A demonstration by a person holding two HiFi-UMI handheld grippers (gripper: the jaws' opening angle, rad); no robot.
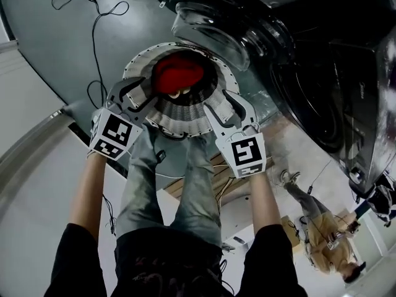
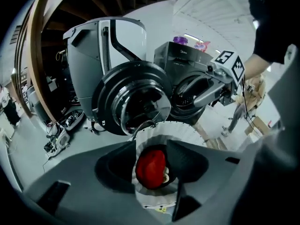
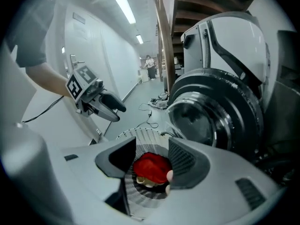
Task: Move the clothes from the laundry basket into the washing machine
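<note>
Now, in the head view, a white slatted laundry basket (image 1: pixel 143 59) is being shown standing on the grey floor (image 1: pixel 49 48), just beside the open round door (image 1: pixel 210 26) of a dark washing machine (image 1: pixel 328 85). A red garment (image 1: pixel 178 74) is being carried deep inside the basket, at its middle. The left gripper (image 1: pixel 133 98) is being held over the basket's left edge and the right gripper (image 1: pixel 226 113) over its right edge, each by a bare forearm. Both claws are being kept open, with nothing clamped in them. A loose black cable (image 1: pixel 99 36) is being seen on the floor beyond the basket, and another person (image 1: pixel 328 234) is being caught at the lower right corner.

In the left gripper view, the jaws are being held apart and empty. The red garment is being framed in the gap between them, lower down in the basket, with a small pale piece (image 2: pixel 165 173) just beside it. A white machine (image 2: pixel 108 46) is being shown behind the door.

In the right gripper view, the jaws are likewise being held apart, gripping nothing, and the same garment is being seen below them inside the basket.
</note>
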